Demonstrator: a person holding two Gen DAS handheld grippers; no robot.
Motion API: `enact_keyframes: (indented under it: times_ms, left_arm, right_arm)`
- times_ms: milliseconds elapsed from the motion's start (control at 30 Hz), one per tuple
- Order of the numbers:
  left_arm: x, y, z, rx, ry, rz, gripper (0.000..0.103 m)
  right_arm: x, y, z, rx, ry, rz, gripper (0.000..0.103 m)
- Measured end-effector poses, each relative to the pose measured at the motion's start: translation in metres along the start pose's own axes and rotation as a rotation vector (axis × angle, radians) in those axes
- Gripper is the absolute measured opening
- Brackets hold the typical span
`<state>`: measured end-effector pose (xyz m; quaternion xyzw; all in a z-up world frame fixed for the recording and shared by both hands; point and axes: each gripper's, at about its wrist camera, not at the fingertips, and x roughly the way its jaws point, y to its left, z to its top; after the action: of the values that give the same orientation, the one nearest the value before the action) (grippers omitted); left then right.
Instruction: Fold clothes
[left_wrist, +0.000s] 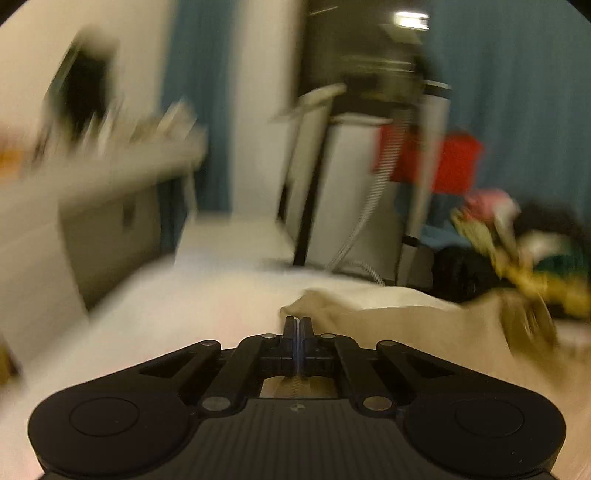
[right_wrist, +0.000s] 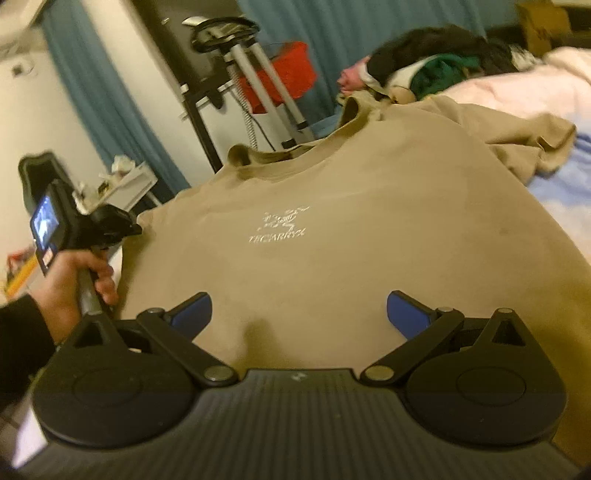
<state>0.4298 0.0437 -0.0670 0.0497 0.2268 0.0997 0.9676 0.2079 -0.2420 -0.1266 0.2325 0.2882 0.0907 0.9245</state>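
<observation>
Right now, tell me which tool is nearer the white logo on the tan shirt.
Right. The right tool hovers open over the tan shirt, just below the white logo. The left tool is shut at the shirt's left edge, farther off.

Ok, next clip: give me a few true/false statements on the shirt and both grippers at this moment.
1. The right gripper is open. True.
2. The tan shirt lies spread with its white logo facing up. True.
3. The left gripper has its fingers spread wide. False: they are shut, apparently pinching the shirt's edge.
4. The shirt is bright red. False: it is tan.
5. A pile of other clothes lies beyond the shirt. True.
</observation>
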Motion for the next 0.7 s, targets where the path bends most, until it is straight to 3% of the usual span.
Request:
enact_keyframes:
  times_ms: [100,267,333,367,433,500,567,700]
  left_arm:
    - [-0.021,-0.075,-0.001,0.288,-0.062,-0.088,0.001]
    - [-0.036,-0.189,-0.038,0.631,-0.042,-0.305,0.001]
    - [-0.036,-0.217,-0.064,0.735,-0.027,-0.34,0.003]
    - [-0.029,-0.23,-0.074,0.779,-0.024,-0.322,0.003]
    - [-0.032,-0.231,-0.081,0.792,-0.031,-0.31,0.005]
    - [-0.034,-0.225,-0.072,0.731,-0.015,-0.35,0.016]
    - [-0.047,-0.206,-0.065,0.664,-0.008,-0.385,0.047]
    - [-0.091,-0.143,-0.063,0.544,-0.048,-0.394,0.051]
  right_arm:
    - [-0.008,-0.007,0.003,0.026,-0.015,-0.026,0.103]
    - [-0.017,-0.021,0.006,0.087,-0.015,-0.054,0.103]
    - [-0.02,-0.024,0.008,0.107,-0.02,-0.053,0.103]
    - [-0.02,-0.025,0.008,0.111,-0.018,-0.054,0.103]
    - [-0.021,-0.028,0.008,0.12,-0.013,-0.054,0.103]
    - [-0.021,-0.029,0.008,0.127,-0.007,-0.055,0.103]
    - [-0.02,-0.029,0.007,0.124,0.006,-0.057,0.103]
    - [-0.021,-0.028,0.006,0.125,0.005,-0.052,0.103]
